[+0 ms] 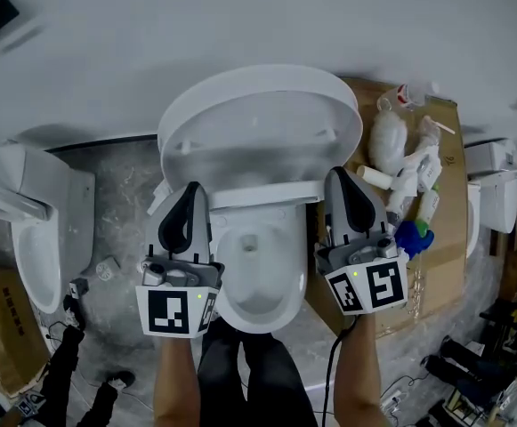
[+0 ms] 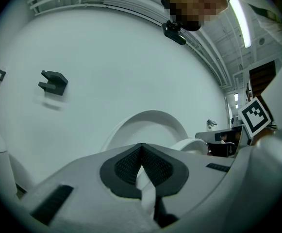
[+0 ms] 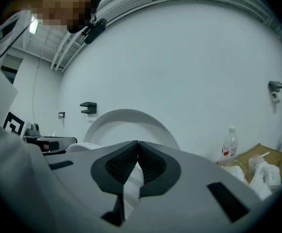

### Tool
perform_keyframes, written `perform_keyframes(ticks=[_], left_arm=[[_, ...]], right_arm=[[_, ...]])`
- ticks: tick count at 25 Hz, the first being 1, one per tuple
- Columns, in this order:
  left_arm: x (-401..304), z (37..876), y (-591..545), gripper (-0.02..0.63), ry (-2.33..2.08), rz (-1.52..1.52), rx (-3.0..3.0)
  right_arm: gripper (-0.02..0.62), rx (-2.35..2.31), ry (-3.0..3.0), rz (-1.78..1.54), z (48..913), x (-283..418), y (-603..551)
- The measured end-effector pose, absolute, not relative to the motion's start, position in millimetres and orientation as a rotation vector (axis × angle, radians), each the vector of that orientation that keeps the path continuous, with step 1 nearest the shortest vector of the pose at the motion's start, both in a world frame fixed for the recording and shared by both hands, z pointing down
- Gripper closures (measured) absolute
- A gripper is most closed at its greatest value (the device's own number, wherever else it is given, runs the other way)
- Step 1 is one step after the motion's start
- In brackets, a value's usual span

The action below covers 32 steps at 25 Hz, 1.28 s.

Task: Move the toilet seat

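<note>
The white toilet seat stands raised with the lid, leaning back toward the wall above the open bowl. My left gripper is shut and empty, its tips at the bowl's left rear corner just below the raised seat. My right gripper is also shut and empty, at the bowl's right rear corner. In the left gripper view the closed tips point at the seat's arc. In the right gripper view the shut gripper faces the same arc.
A second toilet stands to the left and a third at far right. A cardboard box to the right of the bowl carries bottles and cleaning items. A water bottle stands there. Another cardboard box sits lower left.
</note>
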<state>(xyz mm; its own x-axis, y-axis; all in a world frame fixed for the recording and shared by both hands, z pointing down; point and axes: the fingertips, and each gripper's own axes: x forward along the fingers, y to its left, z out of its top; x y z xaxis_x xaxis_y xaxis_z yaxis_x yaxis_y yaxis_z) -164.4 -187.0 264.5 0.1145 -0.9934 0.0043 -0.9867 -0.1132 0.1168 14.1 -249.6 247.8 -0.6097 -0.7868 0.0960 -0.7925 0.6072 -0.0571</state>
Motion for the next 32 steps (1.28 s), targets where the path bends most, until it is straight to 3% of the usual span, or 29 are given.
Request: perform_keyframes(ticks=[32], left_arm=[[-173, 266, -216, 0.598, -2.049, -0.113, 2.323]], right_arm=[[0.582, 1.324, -2.784, 0.113, 251, 2, -282]])
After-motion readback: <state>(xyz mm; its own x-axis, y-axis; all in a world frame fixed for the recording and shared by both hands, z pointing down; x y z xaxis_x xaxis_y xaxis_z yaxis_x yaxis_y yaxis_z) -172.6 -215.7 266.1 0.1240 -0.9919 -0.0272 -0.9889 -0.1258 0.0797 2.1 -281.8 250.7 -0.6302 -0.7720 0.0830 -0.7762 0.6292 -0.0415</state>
